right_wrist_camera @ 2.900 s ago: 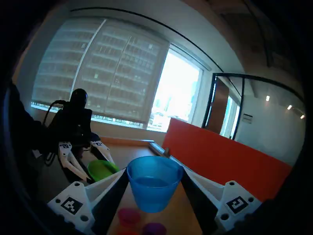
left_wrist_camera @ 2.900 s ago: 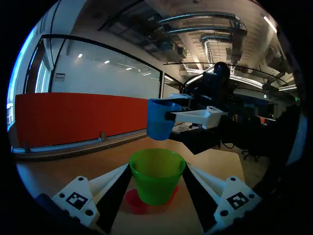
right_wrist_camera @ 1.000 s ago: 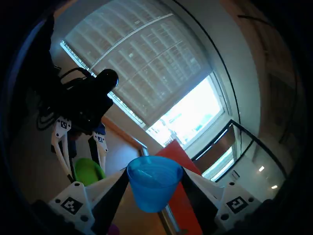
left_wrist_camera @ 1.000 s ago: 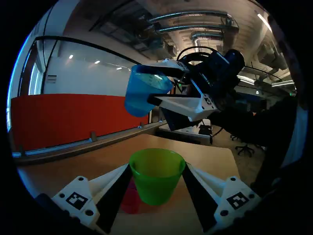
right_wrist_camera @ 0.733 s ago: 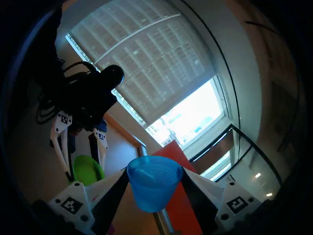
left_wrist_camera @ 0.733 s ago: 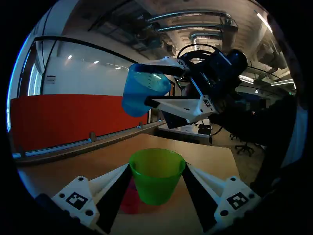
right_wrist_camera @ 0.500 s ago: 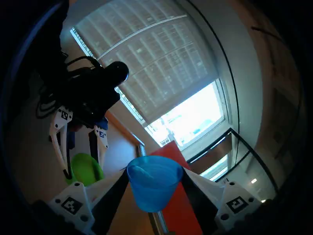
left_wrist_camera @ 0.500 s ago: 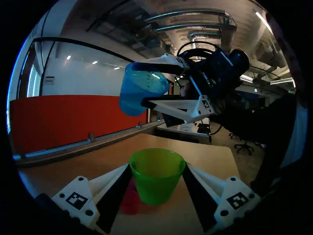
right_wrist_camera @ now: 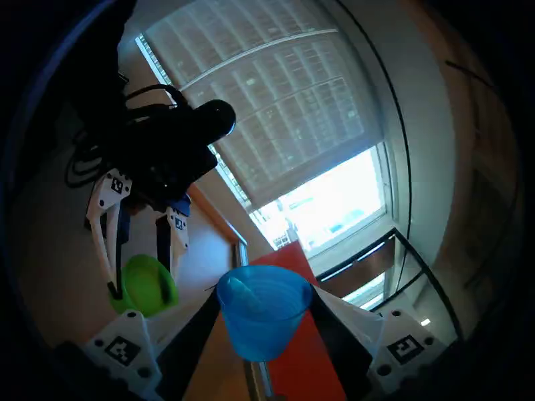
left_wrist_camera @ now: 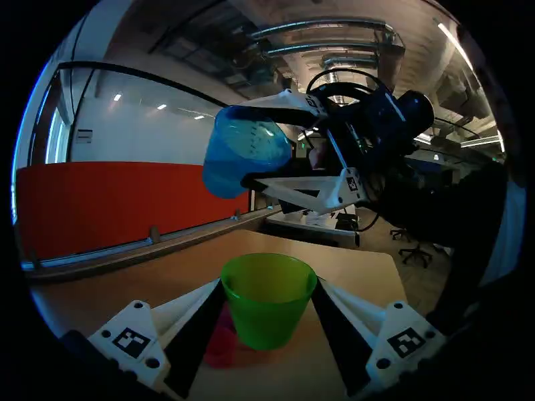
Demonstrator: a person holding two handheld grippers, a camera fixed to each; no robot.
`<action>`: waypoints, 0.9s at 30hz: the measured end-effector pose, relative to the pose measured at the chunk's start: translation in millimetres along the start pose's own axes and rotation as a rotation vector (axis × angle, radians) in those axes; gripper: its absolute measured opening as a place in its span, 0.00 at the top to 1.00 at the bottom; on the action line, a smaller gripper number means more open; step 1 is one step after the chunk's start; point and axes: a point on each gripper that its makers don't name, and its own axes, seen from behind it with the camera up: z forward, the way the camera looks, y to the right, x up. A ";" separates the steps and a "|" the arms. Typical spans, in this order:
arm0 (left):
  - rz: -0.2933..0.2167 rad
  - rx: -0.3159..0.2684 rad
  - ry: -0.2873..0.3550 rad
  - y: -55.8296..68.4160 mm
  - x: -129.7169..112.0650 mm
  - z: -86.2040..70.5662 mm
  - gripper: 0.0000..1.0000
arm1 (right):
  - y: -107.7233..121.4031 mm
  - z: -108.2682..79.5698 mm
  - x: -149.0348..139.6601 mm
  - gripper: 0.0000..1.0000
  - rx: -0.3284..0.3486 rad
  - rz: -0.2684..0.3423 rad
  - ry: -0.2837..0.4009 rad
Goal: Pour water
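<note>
— Tipped further than half a second ago, that blue cup [left_wrist_camera: 244, 160]?
— Yes. From the left gripper view, the right gripper [left_wrist_camera: 237, 147] has tilted it more. It hangs up beyond the green cup [left_wrist_camera: 267, 301], with open air between the two.
— And the green cup?
— The left gripper [left_wrist_camera: 267, 286] pinches it on both sides, over the table [left_wrist_camera: 167, 274]. One pink cup [left_wrist_camera: 224, 334] sits just behind it. The table's edge runs far right; a red partition [left_wrist_camera: 120, 200] bounds the left.
— Right gripper view?
— Its fingers clamp the blue cup, with water inside. The left gripper, at far left, holds the green cup lower down. Three cups, two grippers.
</note>
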 end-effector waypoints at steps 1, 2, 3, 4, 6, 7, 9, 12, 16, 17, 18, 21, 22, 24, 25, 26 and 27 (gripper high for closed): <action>0.001 -0.001 0.000 0.4 0.1 0.1 0.13 | 0.1 0.0 0.0 0.07 -0.001 -0.005 -0.001; 0.002 -0.002 -0.001 0.8 0.2 0.2 0.13 | 0.2 0.0 -0.1 0.07 -0.001 -0.011 -0.001; 0.003 -0.002 -0.001 0.9 0.2 0.0 0.13 | 0.2 0.0 -0.2 0.07 -0.001 -0.017 -0.002; 0.003 -0.002 -0.001 1.0 0.1 -0.2 0.13 | 0.1 0.0 -0.2 0.07 0.000 -0.022 -0.003; 0.004 -0.002 -0.002 0.9 -0.1 -0.6 0.13 | 0.4 -0.1 -0.1 0.07 0.001 -0.034 -0.006; 0.003 -0.002 -0.002 0.7 -0.3 -0.7 0.13 | 0.9 -0.2 0.2 0.07 0.001 -0.040 -0.007; 0.003 -0.001 -0.003 0.3 -0.4 -0.7 0.13 | 1.9 -0.3 1.2 0.07 -0.001 -0.055 -0.008; 0.004 -0.002 -0.003 0.3 0.0 -0.2 0.13 | 3.3 -0.6 3.4 0.07 -0.004 -0.077 -0.007; 0.002 -0.003 0.000 1.3 0.5 0.7 0.13 | 3.8 -0.8 5.4 0.07 -0.002 -0.097 -0.007; 0.002 -0.004 0.000 1.5 0.5 0.9 0.13 | 3.7 -0.8 5.7 0.07 -0.002 -0.101 -0.007; 0.003 -0.004 -0.001 1.6 0.1 0.8 0.13 | 3.8 -0.9 5.7 0.07 -0.002 -0.107 -0.008; 0.005 -0.004 -0.004 1.7 -0.9 0.5 0.13 | 4.3 -1.3 5.2 0.07 -0.003 -0.125 -0.013; 0.006 -0.003 -0.005 1.5 -1.1 0.3 0.13 | 4.7 -1.3 5.0 0.07 -0.004 -0.130 -0.015; 0.007 -0.002 -0.006 1.4 -1.4 0.2 0.13 | 5.3 -1.4 4.5 0.07 -0.006 -0.140 -0.020; 0.006 -0.002 -0.006 1.6 -1.5 0.2 0.13 | 5.6 -1.4 4.3 0.07 -0.007 -0.145 -0.021; 0.006 -0.002 -0.006 1.8 -1.5 0.2 0.13 | 5.8 -1.3 4.0 0.07 -0.008 -0.150 -0.022; 0.006 -0.002 -0.006 2.0 -1.5 0.3 0.13 | 6.0 -1.2 3.9 0.07 -0.008 -0.155 -0.024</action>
